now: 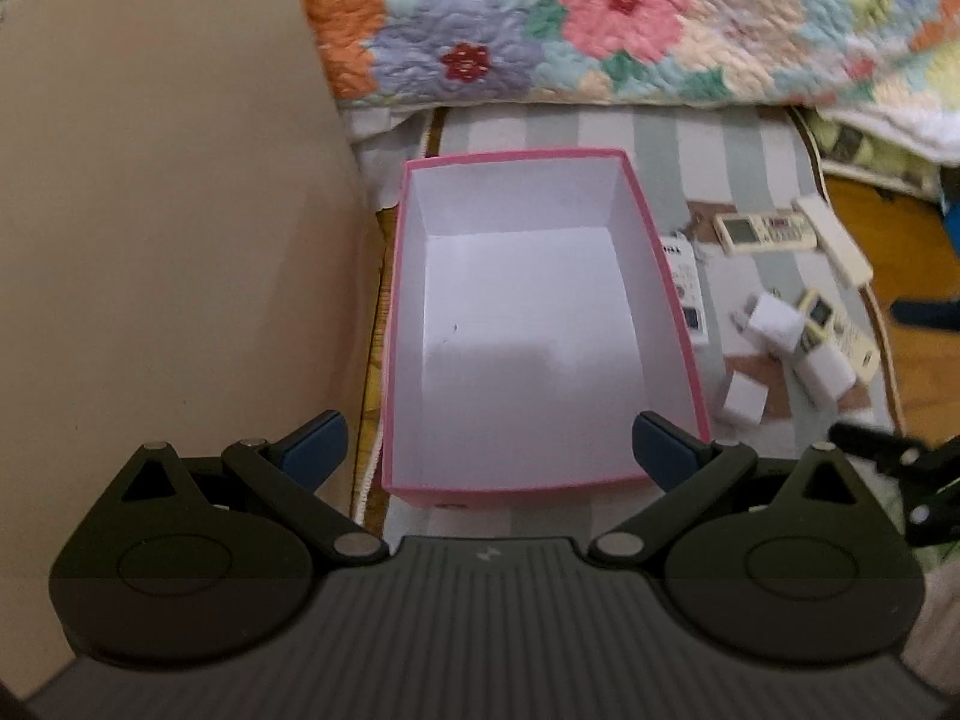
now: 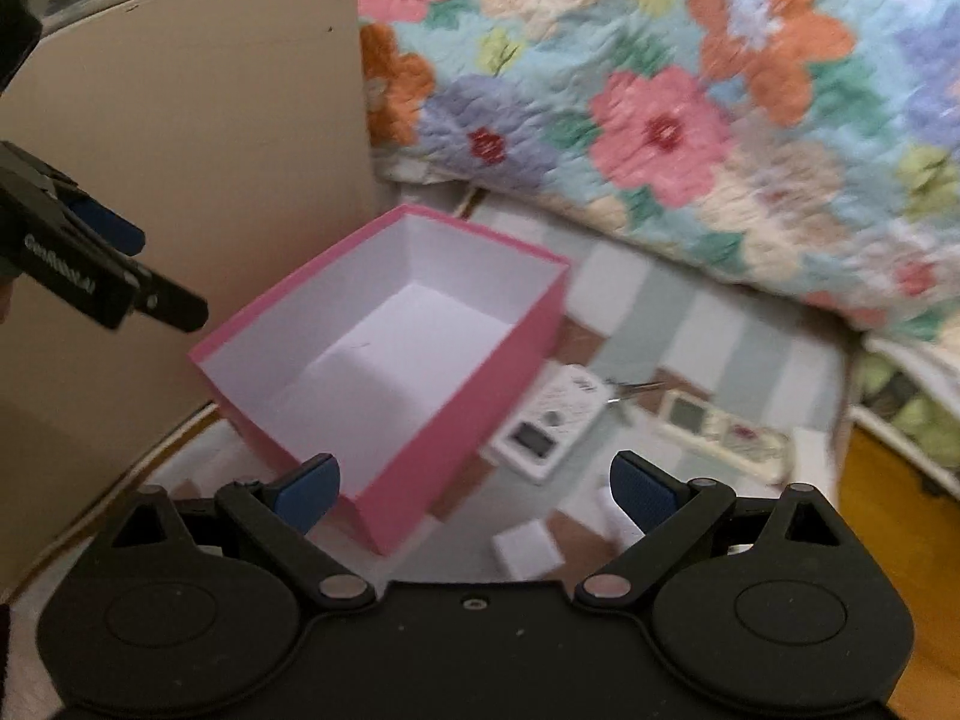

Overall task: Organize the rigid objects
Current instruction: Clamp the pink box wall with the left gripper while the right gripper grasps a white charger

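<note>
A pink box (image 1: 666, 276) with a white inside stands open and holds nothing on the striped cloth; it also shows in the right wrist view (image 2: 456, 438). My left gripper (image 1: 489, 450) is open and hovers over the box's near end. My right gripper (image 2: 474, 489) is open, above the box's near corner and the loose items. Right of the box lie white remotes (image 1: 765, 229), a small white scale (image 2: 549, 423) and several white charger blocks (image 1: 774, 324). The left gripper (image 2: 111, 267) shows at the left edge of the right wrist view.
A tan cardboard panel (image 1: 156, 228) stands upright left of the box. A flowered quilt (image 1: 600, 18) lies behind it. The striped cloth (image 1: 600, 132) ends at a wooden floor (image 2: 888, 468) on the right.
</note>
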{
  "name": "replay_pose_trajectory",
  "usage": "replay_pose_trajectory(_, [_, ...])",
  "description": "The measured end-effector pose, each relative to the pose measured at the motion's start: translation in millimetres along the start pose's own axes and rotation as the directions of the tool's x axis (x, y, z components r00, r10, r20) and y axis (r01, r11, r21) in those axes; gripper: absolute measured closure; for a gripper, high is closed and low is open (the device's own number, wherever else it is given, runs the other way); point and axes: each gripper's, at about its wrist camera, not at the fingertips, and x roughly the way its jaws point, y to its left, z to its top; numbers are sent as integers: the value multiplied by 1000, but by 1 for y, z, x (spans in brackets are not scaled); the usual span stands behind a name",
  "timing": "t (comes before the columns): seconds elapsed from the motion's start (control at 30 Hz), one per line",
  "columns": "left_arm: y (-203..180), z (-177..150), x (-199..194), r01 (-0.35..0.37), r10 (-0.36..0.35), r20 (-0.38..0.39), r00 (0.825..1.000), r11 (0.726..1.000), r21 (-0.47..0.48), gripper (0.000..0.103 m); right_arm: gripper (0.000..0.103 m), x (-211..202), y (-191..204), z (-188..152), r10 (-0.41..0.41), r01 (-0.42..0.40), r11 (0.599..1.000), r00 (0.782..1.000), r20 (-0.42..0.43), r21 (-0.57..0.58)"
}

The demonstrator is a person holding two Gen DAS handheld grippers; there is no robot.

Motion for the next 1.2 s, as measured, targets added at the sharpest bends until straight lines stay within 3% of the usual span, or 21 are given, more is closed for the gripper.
replay_pose_trajectory(0.07, [11,5,10,7,-7,-13,1000,1000,-27,1,6,19,-3,9,46,-47,999,998,-40,-15])
replay_pose_trajectory(0.2, [26,11,41,-67,65,-44,997,996,-51,3,9,42,7,13,103,-109,992,991,-87,-67])
replay_pose_trajectory(0.4, [34,17,93,-92,85,-120,989,994,-55,5,10,70,7,6,87,-99,990,989,-118,-100])
replay_pose_trajectory(0.53, [33,18,125,-105,97,-167,981,993,-43,14,12,87,-9,-5,88,-97,994,985,-150,-53])
replay_pose_trajectory(0.67, [37,17,154,-126,114,-218,969,991,-43,35,17,98,-20,-22,108,-115,993,982,-157,-35])
replay_pose_trajectory(0.87, [41,20,182,-160,139,-276,951,986,-55,47,19,112,-23,-39,97,-109,992,980,-173,-66])
replay_pose_trajectory(0.93, [39,21,190,-180,159,-286,945,983,-48,59,19,119,-25,-45,86,-99,993,979,-185,-65])
replay_pose_trajectory(1.0, [38,22,195,-199,181,-287,941,979,-35,88,23,122,-29,-51,78,-92,994,977,-200,-60])
replay_pose_trajectory(1.2, [32,19,193,-211,206,-242,948,978,9,90,37,129,-35,-64,62,-86,991,973,-224,-98])
